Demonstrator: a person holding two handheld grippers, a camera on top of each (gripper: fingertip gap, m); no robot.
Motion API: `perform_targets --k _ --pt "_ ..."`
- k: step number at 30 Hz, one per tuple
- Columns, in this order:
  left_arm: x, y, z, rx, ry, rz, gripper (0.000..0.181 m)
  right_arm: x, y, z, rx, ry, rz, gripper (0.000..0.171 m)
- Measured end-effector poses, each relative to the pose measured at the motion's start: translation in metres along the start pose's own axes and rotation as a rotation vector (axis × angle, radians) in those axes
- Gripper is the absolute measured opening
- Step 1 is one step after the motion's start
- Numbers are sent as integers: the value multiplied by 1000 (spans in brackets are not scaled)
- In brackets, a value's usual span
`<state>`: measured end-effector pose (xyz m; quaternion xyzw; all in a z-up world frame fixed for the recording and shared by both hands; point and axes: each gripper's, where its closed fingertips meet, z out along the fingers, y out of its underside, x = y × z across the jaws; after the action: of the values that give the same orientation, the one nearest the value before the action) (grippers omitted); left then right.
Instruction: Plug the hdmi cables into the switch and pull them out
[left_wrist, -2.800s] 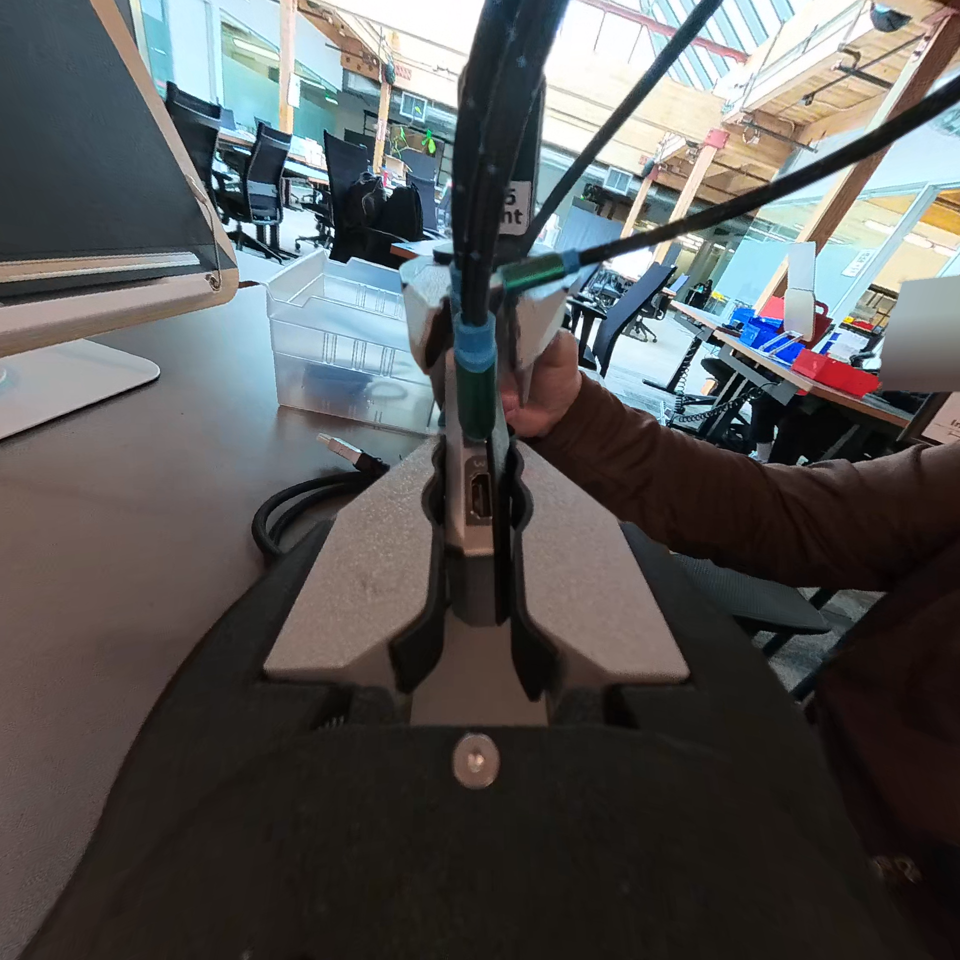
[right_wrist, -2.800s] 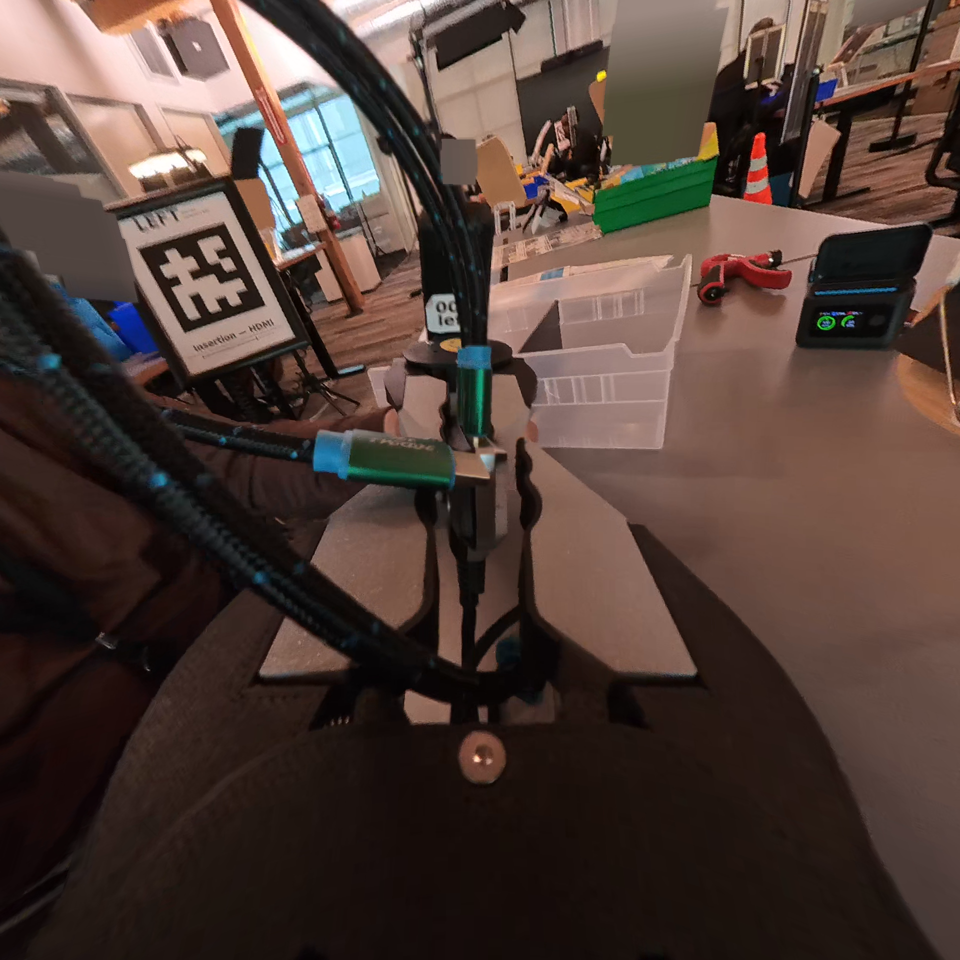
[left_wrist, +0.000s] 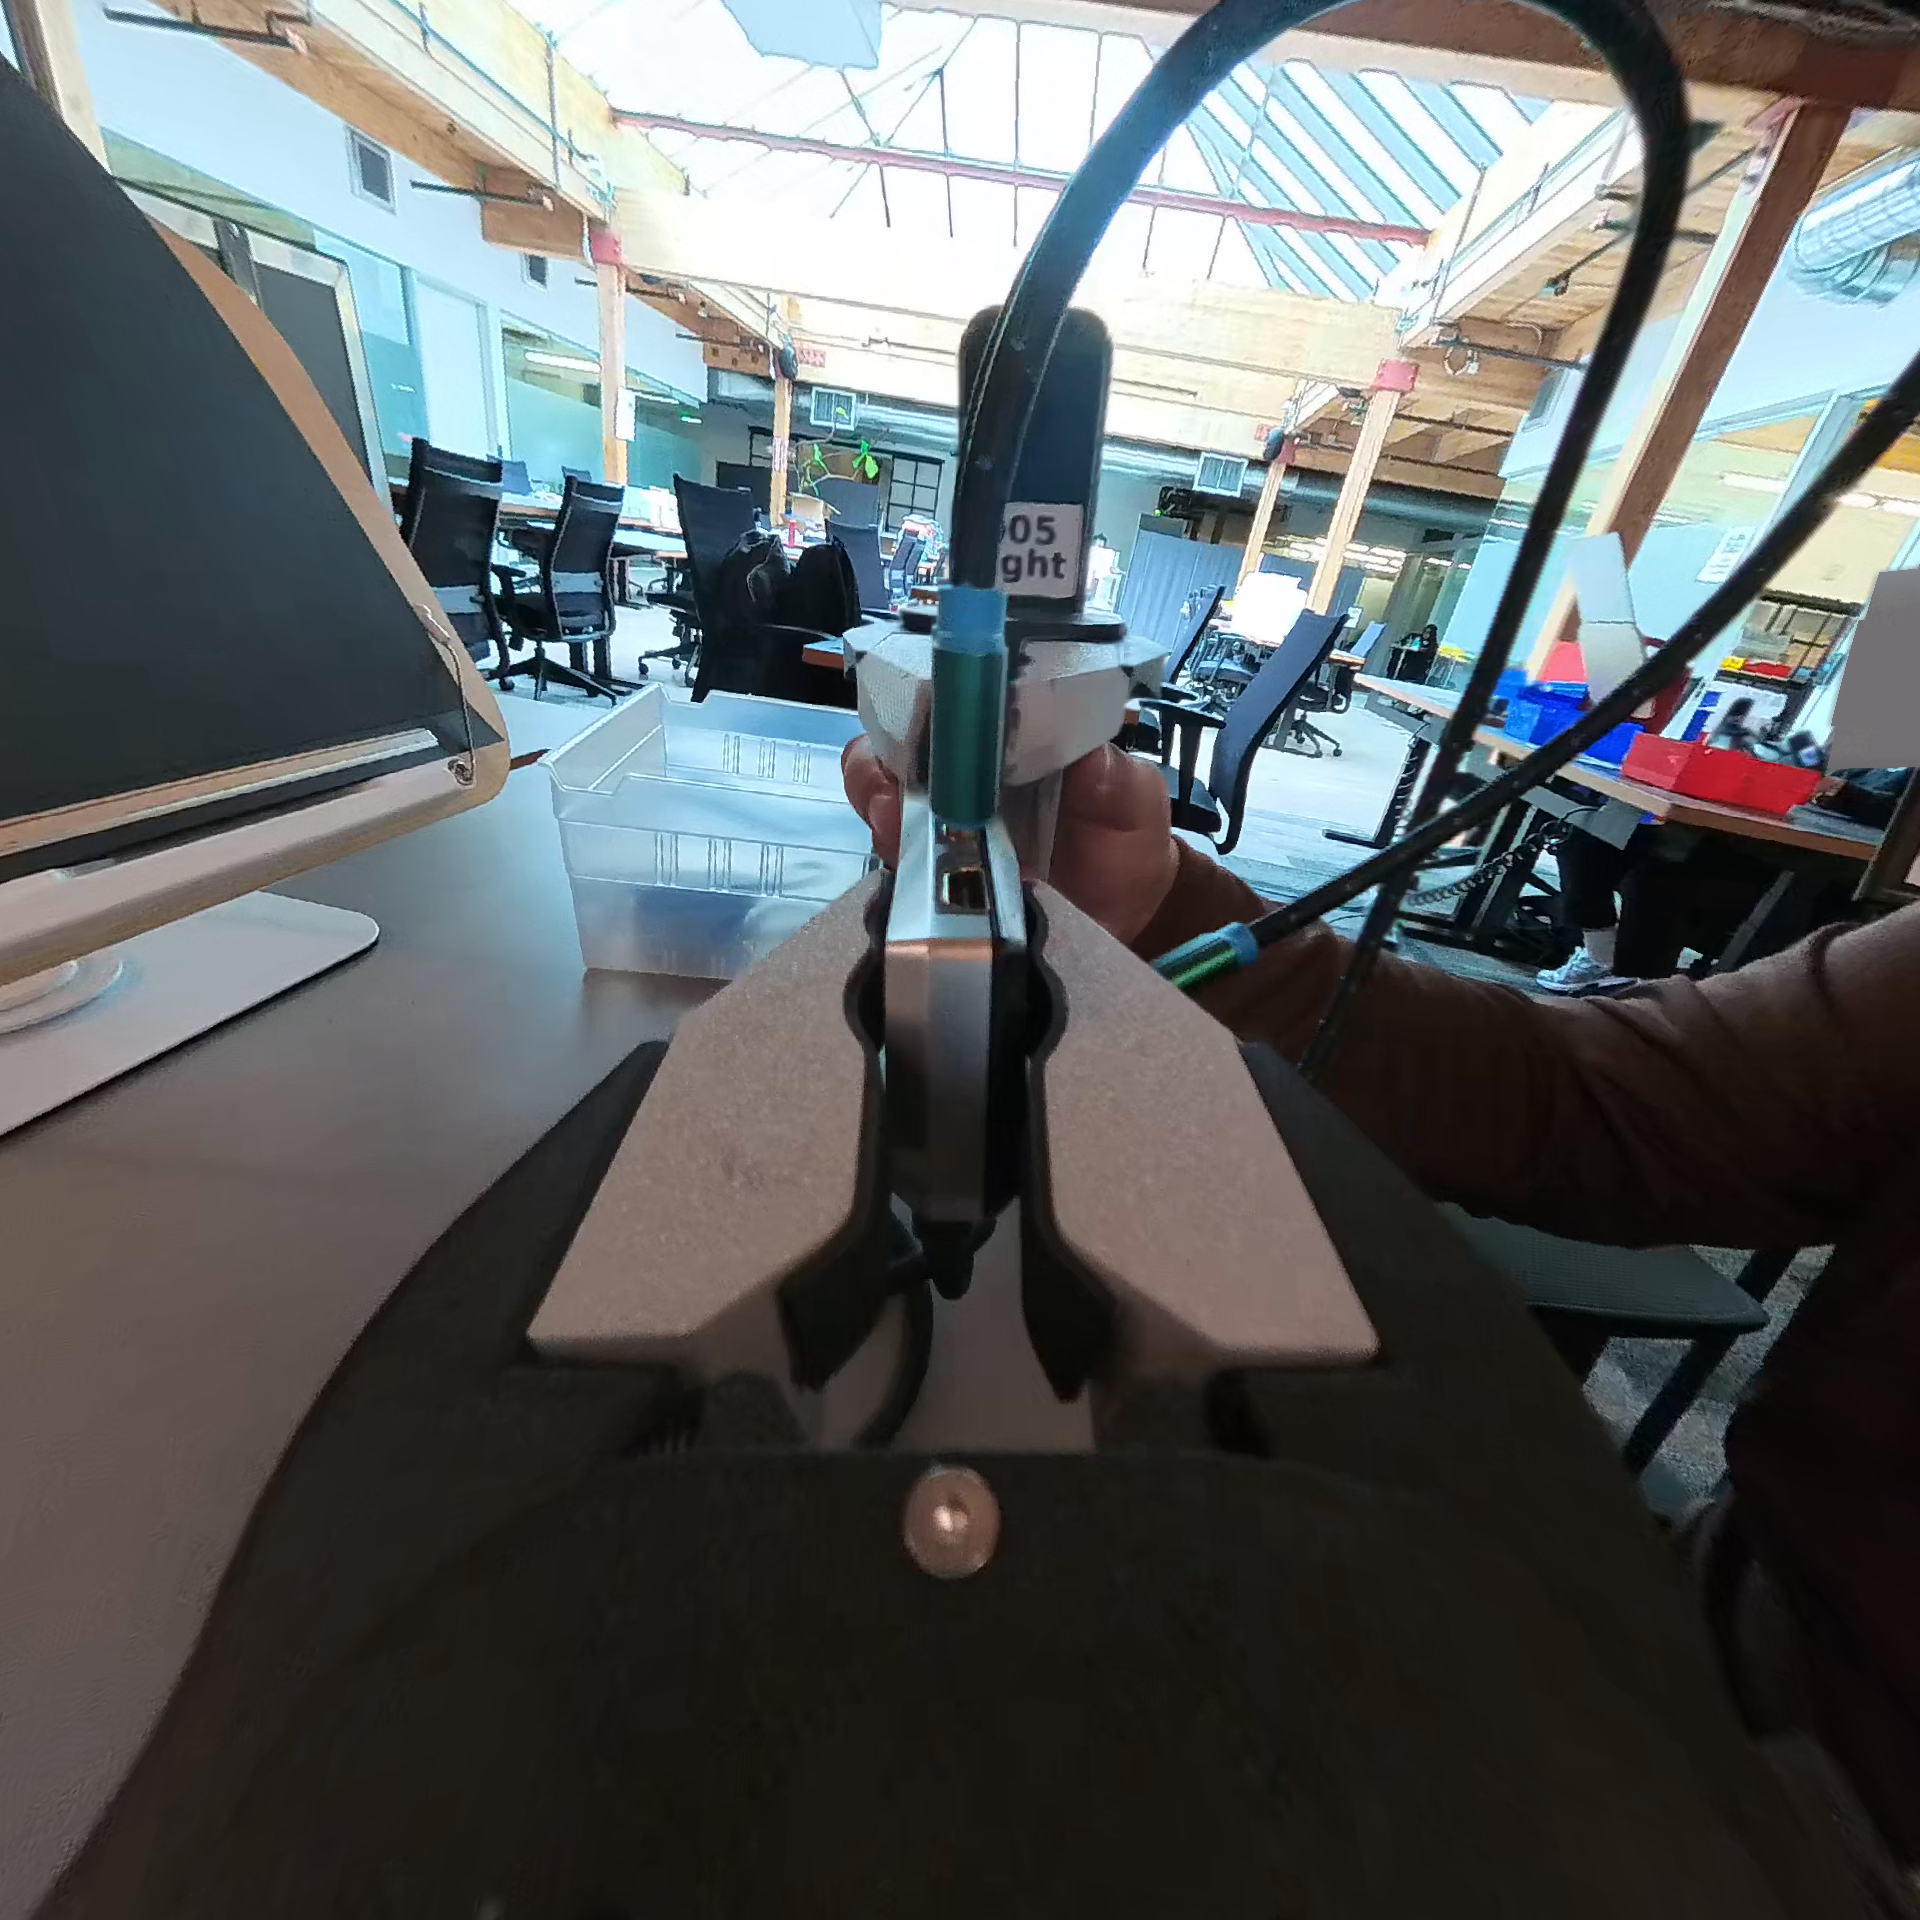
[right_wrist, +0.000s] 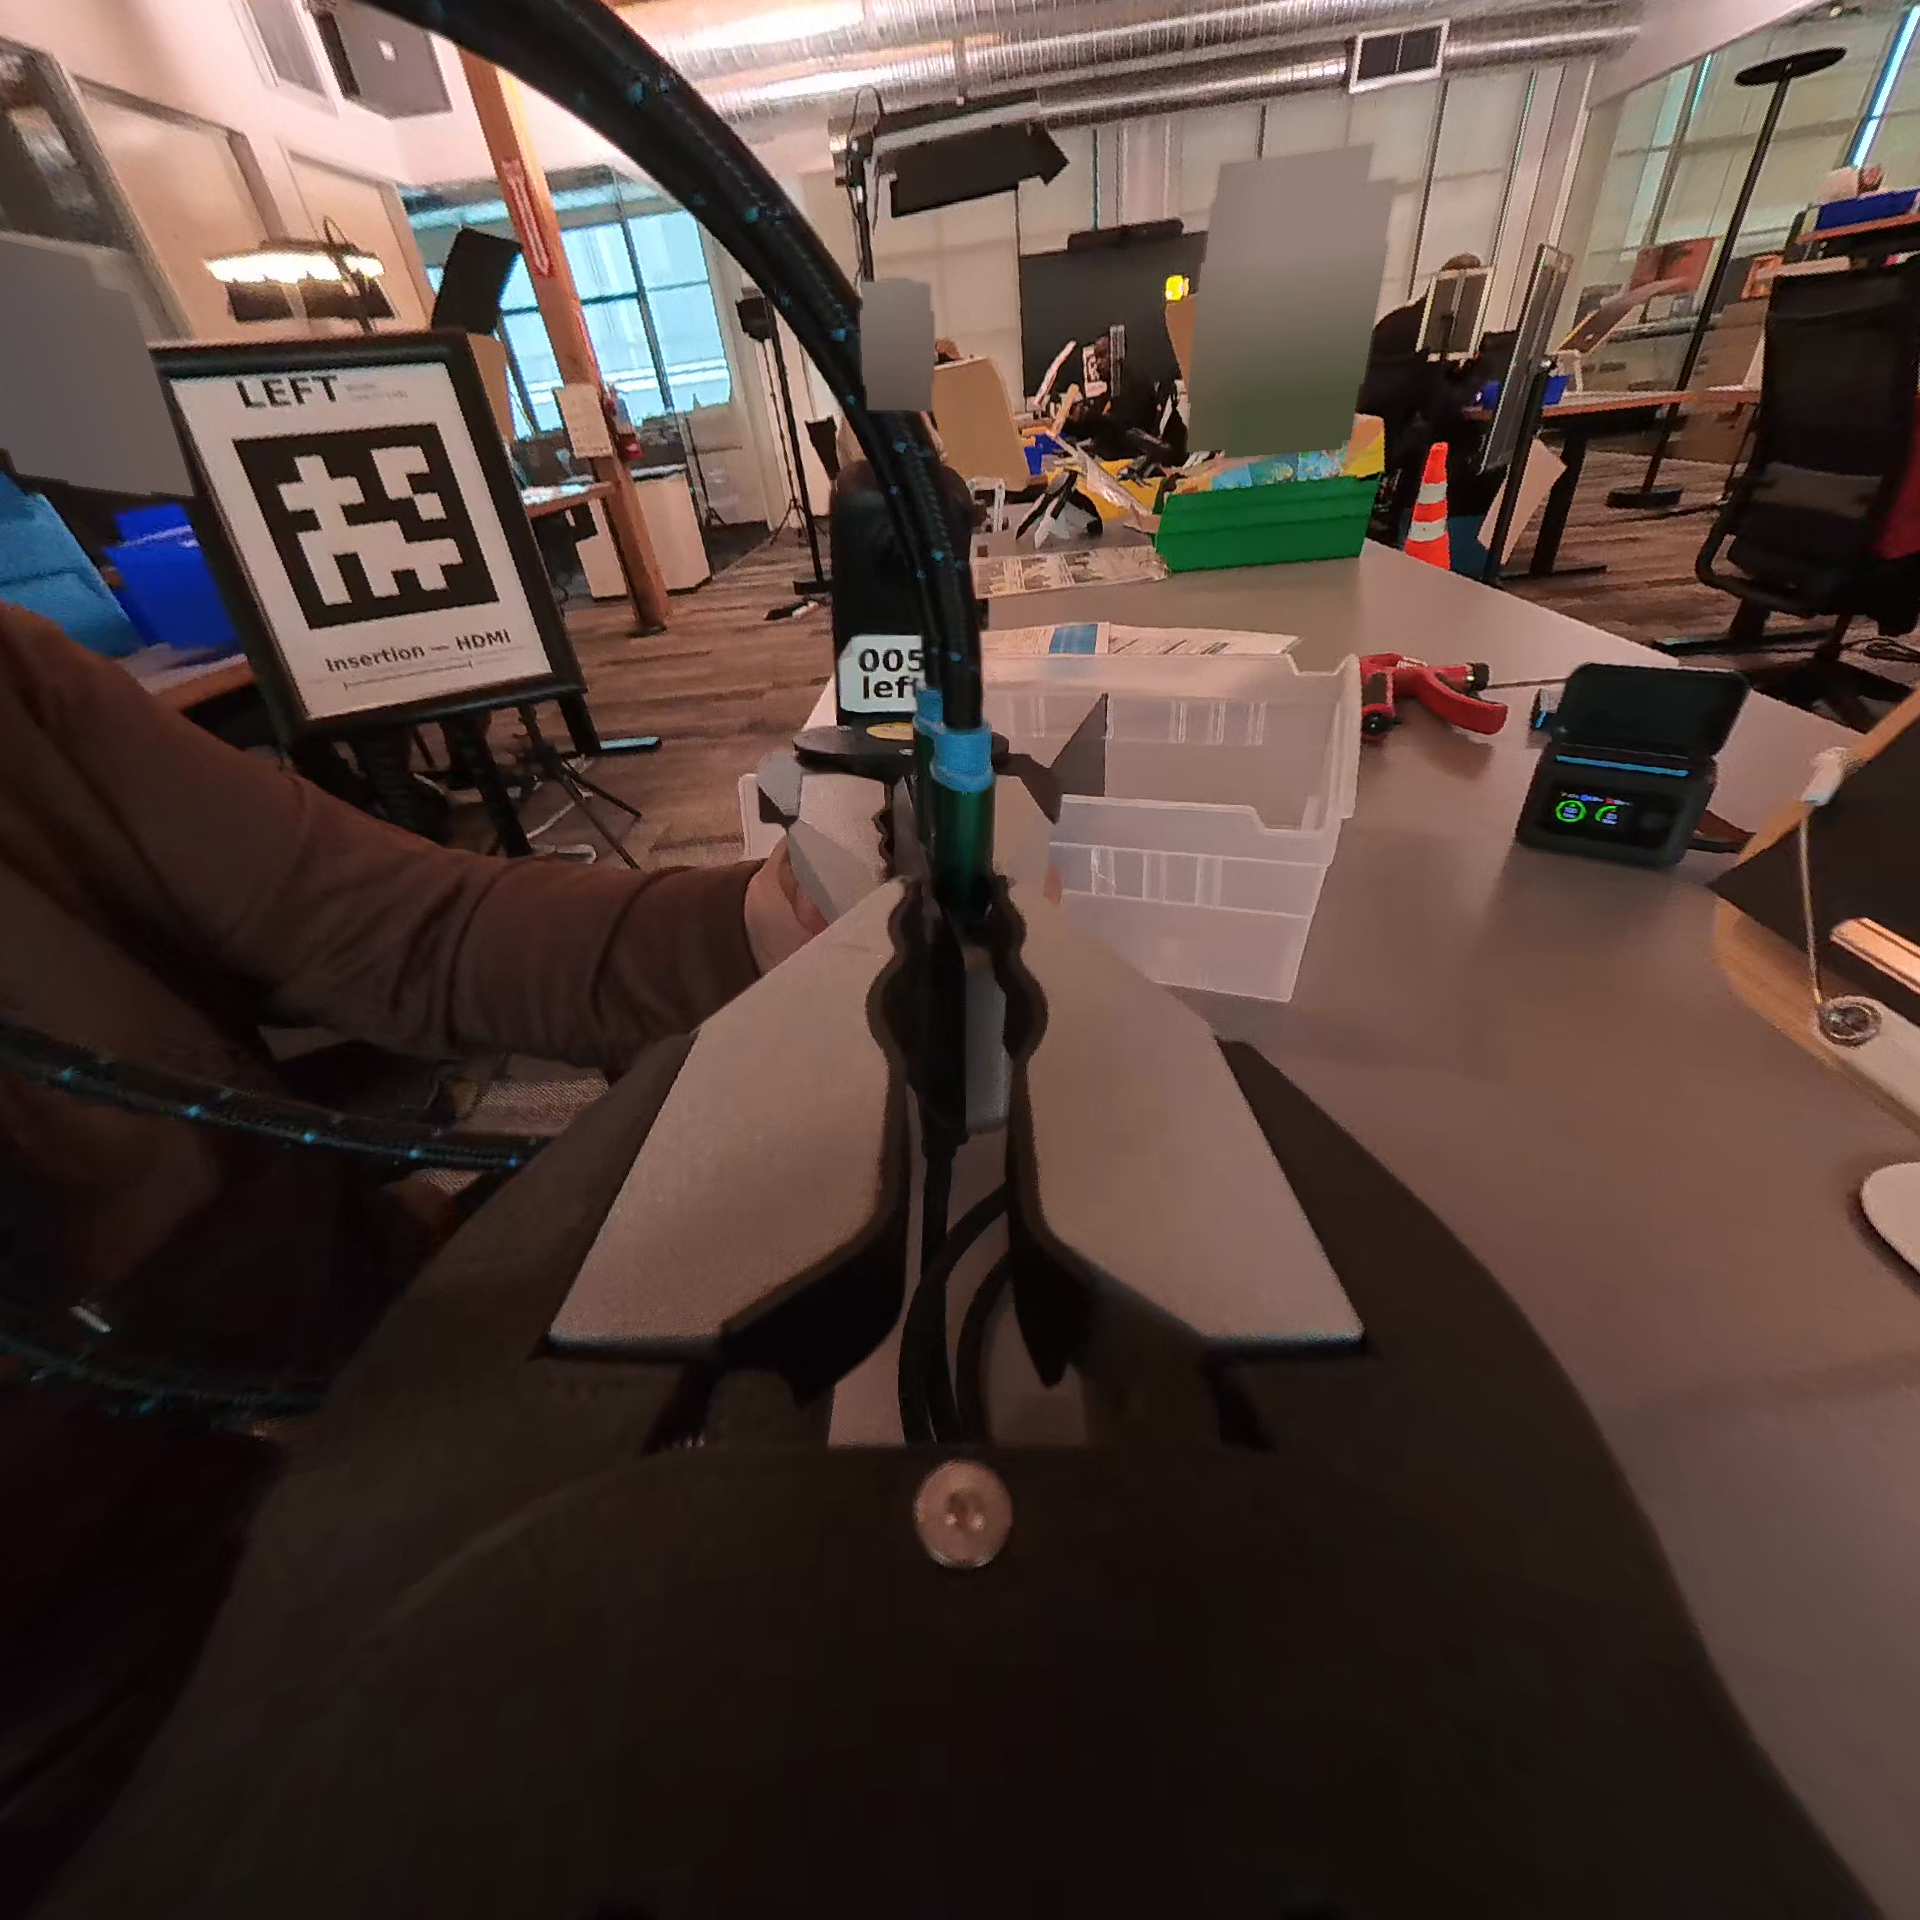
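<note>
Left wrist view: left claw (left_wrist: 951, 935) clamps switch (left_wrist: 935, 1039) steady; right claw (right_wrist: 961, 925), clamped on plug (left_wrist: 964, 727), can pull it free

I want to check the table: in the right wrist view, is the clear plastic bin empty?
Yes, the clear plastic bin shows only its own walls and a dark divider inside.

Two grippers (left_wrist: 951, 935), one switch (left_wrist: 935, 1060), two green plugs (left_wrist: 961, 727).
</note>
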<state>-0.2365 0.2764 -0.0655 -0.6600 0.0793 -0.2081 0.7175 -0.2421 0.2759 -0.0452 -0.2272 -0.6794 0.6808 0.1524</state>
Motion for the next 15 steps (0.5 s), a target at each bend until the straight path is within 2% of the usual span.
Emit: perform_targets --k 5,10,15 --pt "-1 4 1 -18 1 -12 20 2 5 1 -48 49 -66 8" --pt "3 3 2 -1 15 3 20 -3 6 3 -45 12 -56 8" --pt "-4 4 -1 -14 -18 5 20 5 7 9 -47 76 -66 8"
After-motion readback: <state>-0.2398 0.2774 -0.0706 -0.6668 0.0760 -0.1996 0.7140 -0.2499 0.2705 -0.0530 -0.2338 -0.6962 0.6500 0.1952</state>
